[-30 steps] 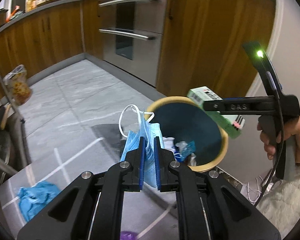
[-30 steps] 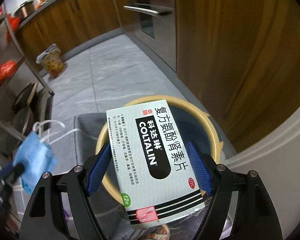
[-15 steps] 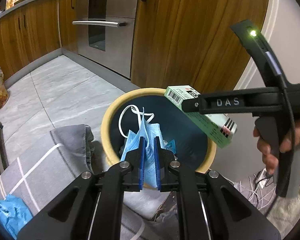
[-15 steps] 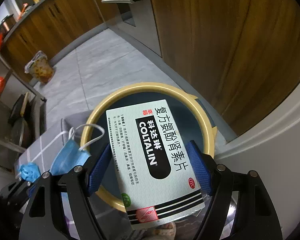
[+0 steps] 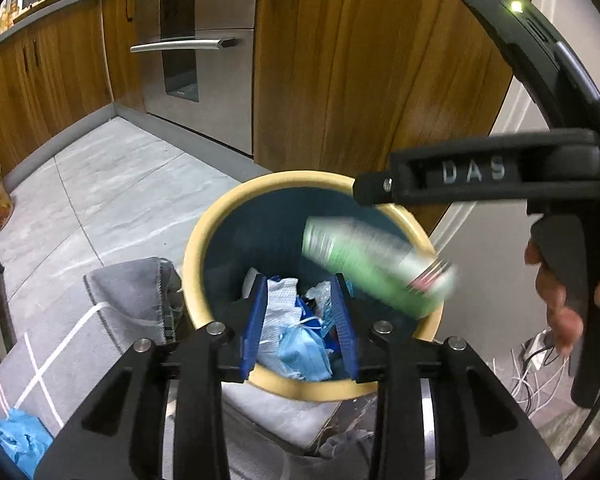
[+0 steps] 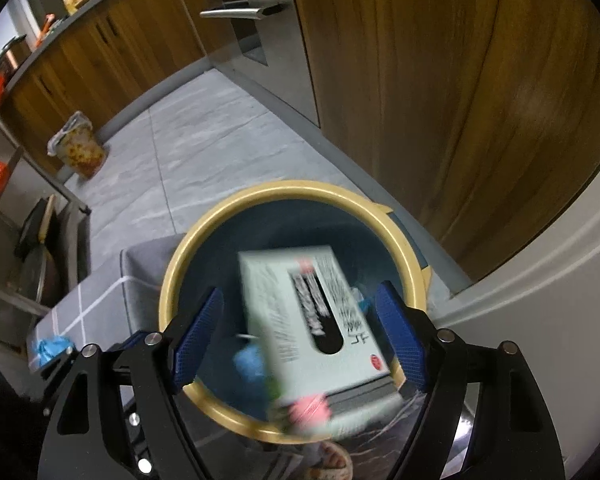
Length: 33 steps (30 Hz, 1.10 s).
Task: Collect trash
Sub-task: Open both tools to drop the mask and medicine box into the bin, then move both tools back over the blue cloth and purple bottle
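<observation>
- The medicine box (image 6: 312,320), blurred and free of both pads, is falling into the bin (image 6: 380,208); its long axis slants down into the opening.
- The right claw (image 6: 300,340) is spreading over the bin, nothing pressed.
- The left claw (image 5: 298,324) is opening too, empty; the blue mask (image 5: 300,352) lies inside the bin.

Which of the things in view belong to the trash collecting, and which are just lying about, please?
Job: trash bin; medicine box dropping into it; blue face mask inside; left gripper and right gripper, both opening.

Lying about: grey cloth; oven; snack bag.
</observation>
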Each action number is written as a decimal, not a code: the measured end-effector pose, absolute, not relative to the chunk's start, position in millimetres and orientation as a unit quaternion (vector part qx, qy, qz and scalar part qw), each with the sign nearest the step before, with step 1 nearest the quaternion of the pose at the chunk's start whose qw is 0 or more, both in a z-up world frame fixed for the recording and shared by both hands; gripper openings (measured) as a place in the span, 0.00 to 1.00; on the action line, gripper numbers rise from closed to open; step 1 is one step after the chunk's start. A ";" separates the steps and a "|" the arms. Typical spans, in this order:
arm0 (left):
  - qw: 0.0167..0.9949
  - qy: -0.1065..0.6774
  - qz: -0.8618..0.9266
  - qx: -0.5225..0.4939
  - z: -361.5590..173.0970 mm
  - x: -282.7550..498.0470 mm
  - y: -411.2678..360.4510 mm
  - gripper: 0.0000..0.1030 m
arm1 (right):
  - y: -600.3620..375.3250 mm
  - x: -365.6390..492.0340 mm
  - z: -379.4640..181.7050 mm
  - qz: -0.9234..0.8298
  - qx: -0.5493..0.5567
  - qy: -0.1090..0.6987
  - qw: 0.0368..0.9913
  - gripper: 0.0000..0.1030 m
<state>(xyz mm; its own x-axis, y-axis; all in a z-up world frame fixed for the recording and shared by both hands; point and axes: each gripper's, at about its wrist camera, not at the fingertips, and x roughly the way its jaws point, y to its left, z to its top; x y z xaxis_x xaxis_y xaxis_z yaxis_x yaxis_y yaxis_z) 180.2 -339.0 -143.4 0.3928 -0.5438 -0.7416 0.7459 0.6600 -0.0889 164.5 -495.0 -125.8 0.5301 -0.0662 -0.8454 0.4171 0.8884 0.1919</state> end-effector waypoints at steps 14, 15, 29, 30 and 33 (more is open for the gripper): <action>0.860 0.378 -0.323 0.117 -105.5 175.1 -252.4 0.32 | -464.9 159.1 -106.7 -0.108 0.165 0.454 0.869 0.79; 0.863 0.377 -0.313 0.120 -100.9 174.6 -243.9 0.32 | -461.6 157.7 -102.9 -0.106 0.167 0.451 0.870 0.79; 0.913 0.363 -0.179 0.058 -56.6 142.0 -93.9 0.59 | -349.5 131.9 -47.1 -0.052 0.111 0.409 0.904 0.85; 0.914 0.362 -0.171 0.057 -56.2 140.9 -85.2 0.60 | -337.0 129.2 -46.2 -0.046 0.106 0.408 0.905 0.86; 0.917 0.369 -0.141 0.050 -60.3 135.1 -53.8 0.62 | -303.9 121.4 -49.0 -0.038 0.095 0.412 0.905 0.87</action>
